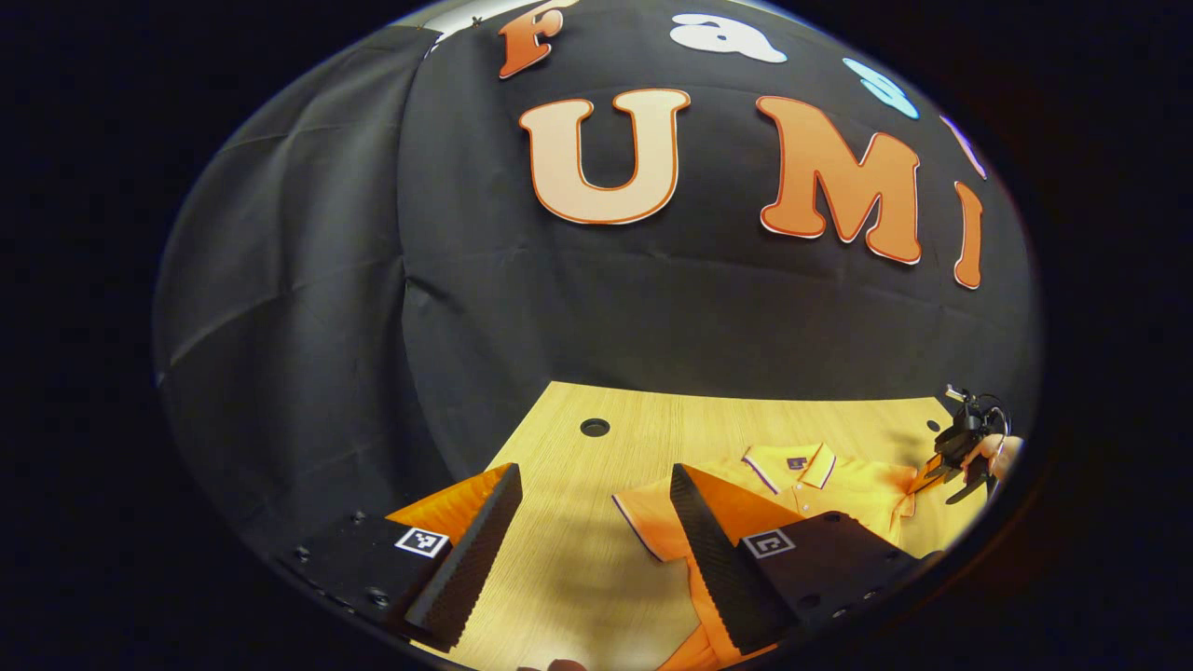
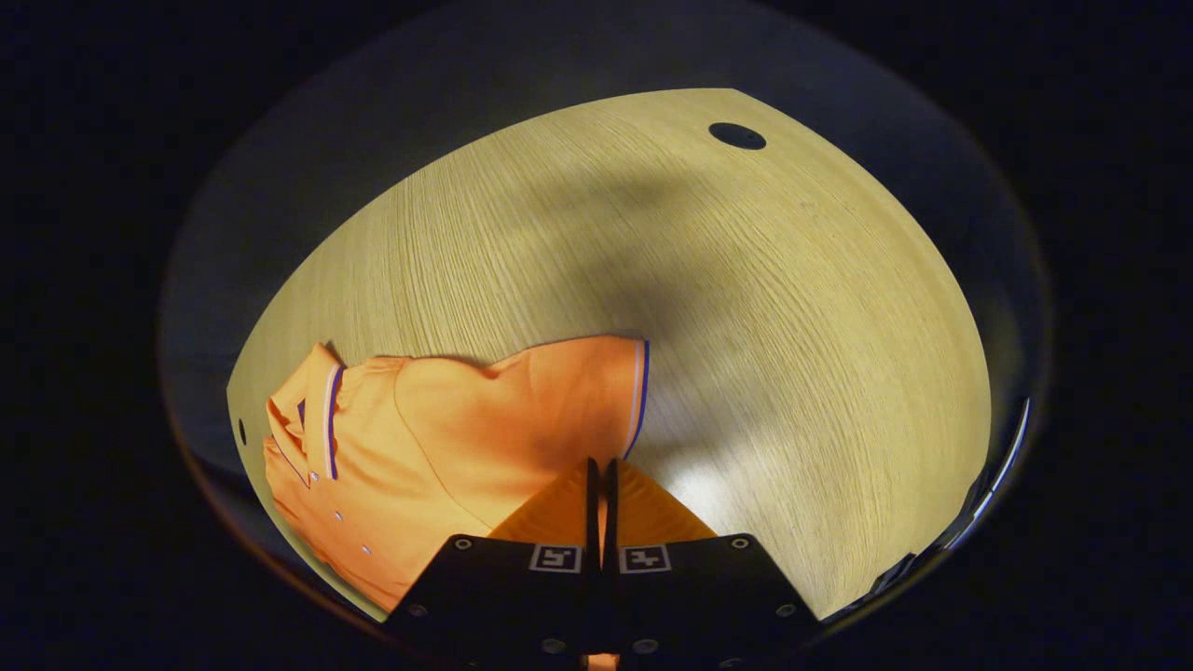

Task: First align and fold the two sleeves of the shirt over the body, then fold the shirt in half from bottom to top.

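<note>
Orange polo shirt (image 2: pixel 438 438) lies flat on the wooden table (image 2: pixel 746 308), sleeve fold in hand.
Your right gripper (image 2: pixel 601 485) pinches a shirt edge; your left gripper (image 1: pixel 596 531) gapes, holding nothing. One-sided pulling could skew the fold.

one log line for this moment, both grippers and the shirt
left gripper: open, above table | right gripper: shut on shirt sleeve | shirt: flat, collar showing | folds: not yet done
</note>
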The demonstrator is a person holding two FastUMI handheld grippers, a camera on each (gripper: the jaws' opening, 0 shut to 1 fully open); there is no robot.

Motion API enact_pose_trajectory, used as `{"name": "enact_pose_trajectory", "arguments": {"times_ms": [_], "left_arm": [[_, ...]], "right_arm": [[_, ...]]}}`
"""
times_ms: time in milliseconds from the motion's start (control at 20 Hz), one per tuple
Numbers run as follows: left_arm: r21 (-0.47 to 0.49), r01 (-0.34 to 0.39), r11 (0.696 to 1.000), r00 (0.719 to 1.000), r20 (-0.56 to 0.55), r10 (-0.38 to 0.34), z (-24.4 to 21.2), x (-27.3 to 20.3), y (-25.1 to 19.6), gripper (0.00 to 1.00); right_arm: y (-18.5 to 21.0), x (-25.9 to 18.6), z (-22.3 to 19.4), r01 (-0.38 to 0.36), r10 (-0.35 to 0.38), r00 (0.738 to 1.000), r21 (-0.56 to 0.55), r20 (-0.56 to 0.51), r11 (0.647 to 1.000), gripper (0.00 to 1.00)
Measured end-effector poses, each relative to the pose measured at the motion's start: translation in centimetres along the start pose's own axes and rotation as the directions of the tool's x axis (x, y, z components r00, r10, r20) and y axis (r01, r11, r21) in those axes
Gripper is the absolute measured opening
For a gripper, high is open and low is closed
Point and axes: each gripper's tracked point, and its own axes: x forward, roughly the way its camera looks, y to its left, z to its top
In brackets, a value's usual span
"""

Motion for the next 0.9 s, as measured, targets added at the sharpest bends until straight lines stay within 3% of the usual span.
{"name": "enact_pose_trajectory", "arguments": {"times_ms": [300, 350, 450, 900], "left_arm": [[-0.015, -0.002, 1.0, 1.0, 0.008, 0.002, 0.2, -0.4, 1.2, 0.98], [-0.018, -0.001, 1.0, 1.0, 0.009, 0.002, 0.2, -0.5, 1.3, 0.98], [-0.025, 0.006, 1.0, 1.0, 0.016, -0.005, 0.2, -0.7, 1.7, 0.98], [-0.048, 0.038, 0.998, 0.999, 0.038, -0.037, 0.5, -1.3, 5.0, 0.98]], "right_arm": [[1.0, -3.1, 1.6, -0.008, 0.015, 0.994, -0.07, 0.105, 0.998, 0.0], [1.3, -4.0, 1.8, 0.0, 0.012, 0.992, -0.097, 0.122, 0.995, 0.04], [2.3, -5.5, 2.2, 0.006, 0.015, 0.988, -0.139, 0.155, 0.99, 0.0], [10.5, -12.0, 0.6, -0.03, 0.094, 0.967, -0.265, 0.235, 0.964, 0.0]]}}
